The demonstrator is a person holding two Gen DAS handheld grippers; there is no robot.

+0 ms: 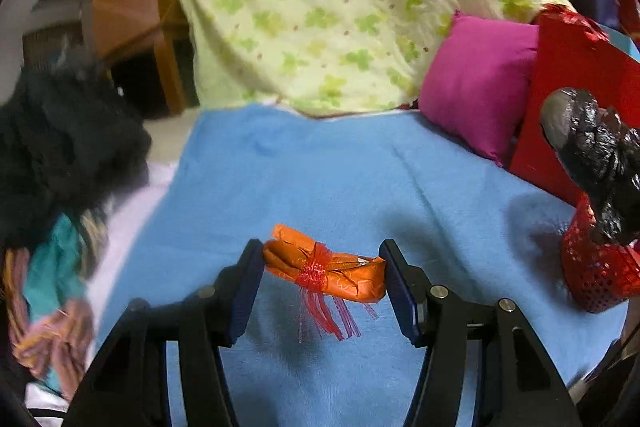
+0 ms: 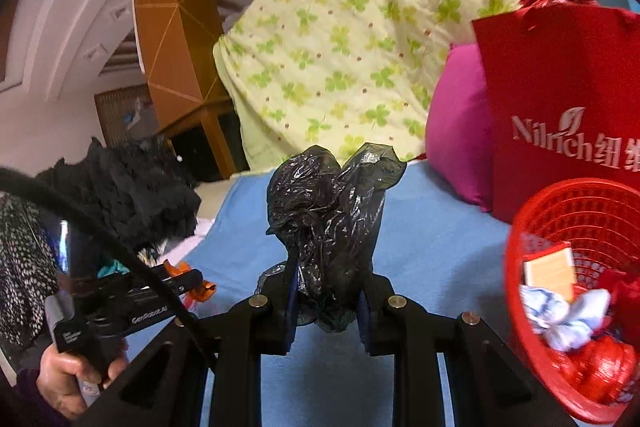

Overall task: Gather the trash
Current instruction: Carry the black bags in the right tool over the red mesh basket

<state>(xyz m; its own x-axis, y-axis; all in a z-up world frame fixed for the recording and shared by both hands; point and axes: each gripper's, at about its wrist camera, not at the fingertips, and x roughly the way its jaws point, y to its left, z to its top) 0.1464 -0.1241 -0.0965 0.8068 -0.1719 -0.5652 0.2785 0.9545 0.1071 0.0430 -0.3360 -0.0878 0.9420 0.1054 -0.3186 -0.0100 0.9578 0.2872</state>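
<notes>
left gripper (image 1: 323,267) grasps orange wrapper (image 1: 326,269) above blue bed (image 1: 320,167); right gripper (image 2: 326,291) clenched on black bag (image 2: 328,215) near red basket (image 2: 516,227).

Blue blanket (image 1: 340,167) centre open; red basket (image 2: 568,227), red bag (image 2: 560,99), pink pillow (image 1: 476,87) block right; black clothes (image 1: 60,147) left.

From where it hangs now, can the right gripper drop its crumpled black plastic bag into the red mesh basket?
Probably yes. The right gripper, shut on the crumpled black plastic bag, hangs just left of the red mesh basket; its open top is unobstructed.
</notes>
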